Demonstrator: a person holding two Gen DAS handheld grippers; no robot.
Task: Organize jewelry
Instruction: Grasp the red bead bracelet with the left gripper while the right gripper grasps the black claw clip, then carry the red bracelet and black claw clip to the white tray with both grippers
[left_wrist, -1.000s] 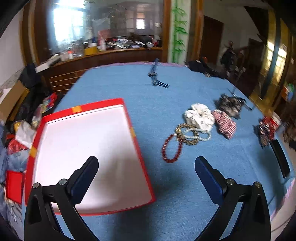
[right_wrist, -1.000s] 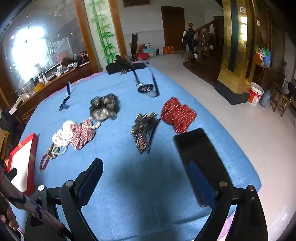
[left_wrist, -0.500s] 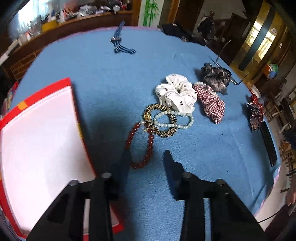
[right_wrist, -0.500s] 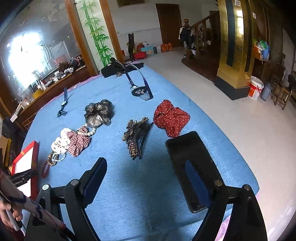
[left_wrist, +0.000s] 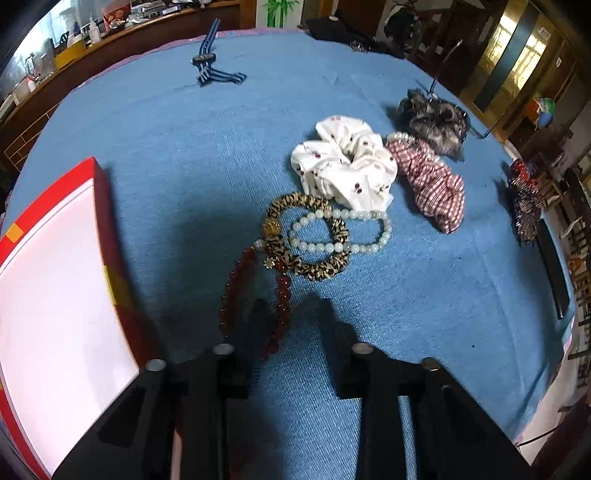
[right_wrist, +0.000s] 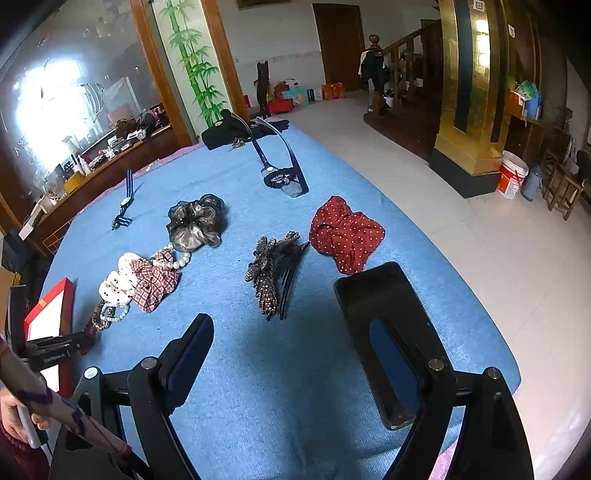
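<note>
Writing on the left gripper (right_wrist: 61, 350) body, seen at lower left of the right view, is too small to read. Its jaws are partly closed around the near strand of the red bracelet (left_wrist: 255, 295) at lower centre of the left view; whether they pinch it I cannot tell. Past the bracelet lie a leopard bangle (left_wrist: 306, 236), a pearl bracelet (left_wrist: 343, 230) and a white scrunchie (left_wrist: 343, 162) on the blue surface (left_wrist: 166, 155). A red box (left_wrist: 51, 295) sits at left. The right gripper (right_wrist: 295, 354) hovers with jaws spread wide, a black phone (right_wrist: 384, 332) beneath its right finger.
</note>
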